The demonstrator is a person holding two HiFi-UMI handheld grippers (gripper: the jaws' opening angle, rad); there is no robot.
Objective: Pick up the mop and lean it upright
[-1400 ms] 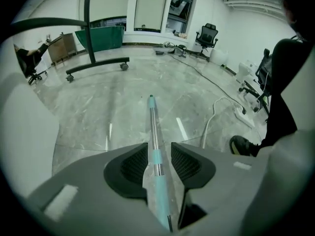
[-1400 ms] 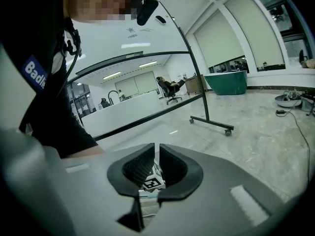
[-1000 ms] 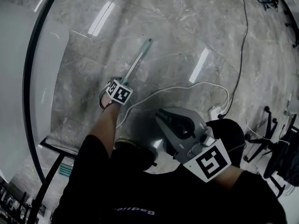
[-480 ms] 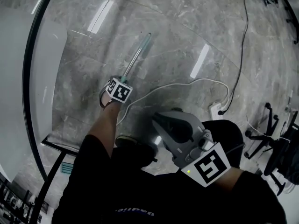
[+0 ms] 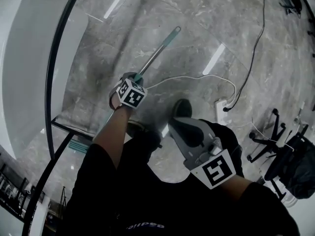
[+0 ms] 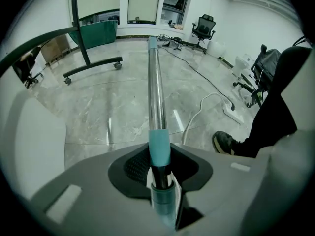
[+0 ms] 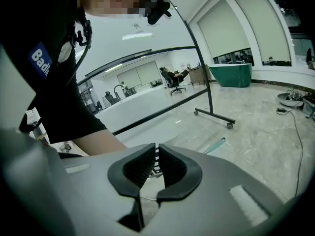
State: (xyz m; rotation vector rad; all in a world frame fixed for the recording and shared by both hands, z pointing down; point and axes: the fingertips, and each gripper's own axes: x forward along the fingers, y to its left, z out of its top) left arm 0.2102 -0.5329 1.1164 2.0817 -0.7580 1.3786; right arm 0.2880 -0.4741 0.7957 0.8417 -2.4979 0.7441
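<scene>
Marble floor (image 5: pixel 206 18): bare and glossy, and it carries everything in the scene.

Rolling frame (image 6: pixel 93 65): a black stand on castors off to the left. It is probably the nearest support for leaning the mop, though that is a judgement only.

Mop handle (image 5: pixel 156 55): a steel tube with teal fittings, running away from the person at a slant, its capped end toward the far floor. It is clamped partway along, just below a teal collar. The collar likely acts as a stop against sliding as the handle is tipped upright.

Left gripper (image 6: pixel 160 173): pointing steeply down. Its jaws have just been closing and now clench the handle, which runs out between the pads.

Right gripper (image 7: pixel 156 154): held close to the body, its jaws drawn together with nothing between them. It seems kept free to steady the handle higher up.

White cable (image 5: pixel 197 77) and power strip (image 5: pixel 220 107): lying near the person's shoe (image 6: pixel 224 142) and well clear of the handle. They could be a snag if the mop swings that way.

Not resolved: no view clearly shows the mop head. A teal patch low on the left of the head view may be the head or part of the stand. The arm hides the handle below the grip, so it cannot be told whether the lower end touches the floor.
</scene>
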